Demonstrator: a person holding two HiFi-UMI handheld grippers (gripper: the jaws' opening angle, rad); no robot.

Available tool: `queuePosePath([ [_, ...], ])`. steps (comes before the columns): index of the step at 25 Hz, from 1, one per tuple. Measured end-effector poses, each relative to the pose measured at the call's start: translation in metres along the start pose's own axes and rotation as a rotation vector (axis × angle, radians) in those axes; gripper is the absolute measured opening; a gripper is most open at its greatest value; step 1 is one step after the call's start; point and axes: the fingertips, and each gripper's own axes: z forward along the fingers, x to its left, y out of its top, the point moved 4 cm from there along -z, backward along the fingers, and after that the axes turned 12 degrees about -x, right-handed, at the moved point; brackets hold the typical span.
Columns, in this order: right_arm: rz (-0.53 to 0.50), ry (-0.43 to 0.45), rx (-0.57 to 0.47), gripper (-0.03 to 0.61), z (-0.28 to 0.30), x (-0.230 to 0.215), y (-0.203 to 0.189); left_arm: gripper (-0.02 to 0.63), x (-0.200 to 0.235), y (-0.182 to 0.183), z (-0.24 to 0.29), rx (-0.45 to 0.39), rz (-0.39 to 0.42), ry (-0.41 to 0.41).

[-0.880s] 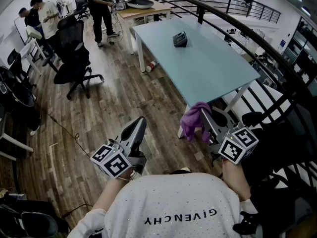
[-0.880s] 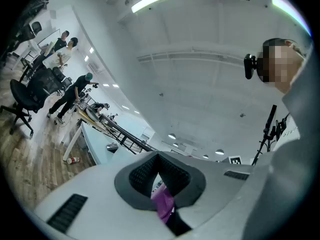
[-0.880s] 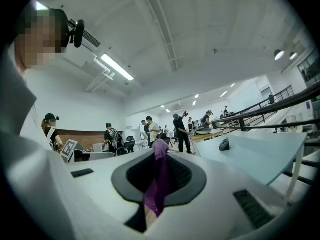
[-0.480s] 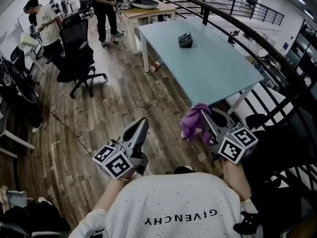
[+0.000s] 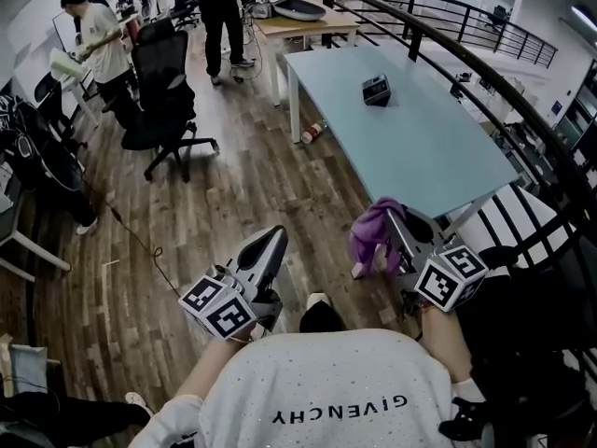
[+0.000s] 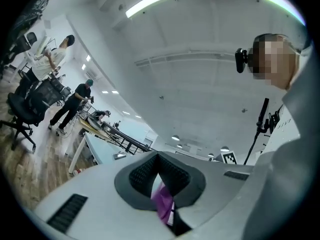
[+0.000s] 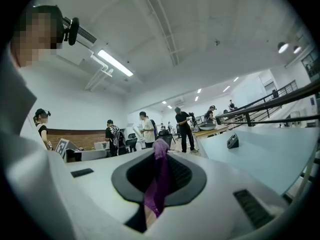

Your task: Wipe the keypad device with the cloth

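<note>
1. My left gripper [image 5: 270, 243], low and left of centre in the head view, had its jaws drawn together. They carried nothing that the head view showed. Its own view showed a purple sliver [image 6: 163, 202] low in the gap, and I couldn't tell what it was.
2. My right gripper [image 5: 394, 222], low and right of centre, was clamped on the purple cloth [image 5: 371, 234]. The cloth hung bunched from its jaws over the floor [image 5: 233, 194], short of the surface's near corner.
3. The keypad device [image 5: 376, 90] sat upright in the upper middle of the frame, on the far part of the surface and well apart from both grippers.
4. As I judged it, the cloth was in hand and that part was done. No wiping had begun: I had yet to reach the surface, bring the cloth onto the device and rub it over.
5. The surface [image 5: 420, 147] was a pale blue-green top on white legs, running from the upper middle toward the right, with only the device on it. A small can-like thing [image 5: 314, 133] lay on the floor by one leg.
6. The room was an open office with a wood-plank floor.
   - At the upper left were a person in white [image 5: 98, 45] and a black office chair [image 5: 166, 87].
   - At the top stood a person in dark clothes [image 5: 222, 7], beside a second, wood-topped surface [image 5: 308, 21].
   - A dark curved railing [image 5: 530, 99] swept down the right side.
</note>
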Motion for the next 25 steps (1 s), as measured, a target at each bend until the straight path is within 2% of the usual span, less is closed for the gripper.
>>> queuePosePath([
  [4,0.006,0.028,-0.013,0.029,0.045,-0.015,-0.003,-0.008,0.032,0.011,0.017,0.005,0.014,0.006],
  [8,0.003,0.073,-0.003,0.029,0.099,-0.041,-0.006,-0.006,0.076,0.014,0.049,0.039,0.051,0.073],
  [13,0.000,0.115,0.011,0.031,0.164,-0.086,0.002,-0.006,0.120,0.025,0.100,-0.015,-0.005,0.084],
  [20,-0.003,0.148,0.023,0.029,0.232,-0.130,0.000,-0.006,0.163,0.025,0.146,-0.042,0.012,0.109],
  [25,0.037,0.128,0.045,0.029,0.261,-0.159,-0.019,-0.006,0.189,0.012,0.167,-0.007,-0.001,0.113],
])
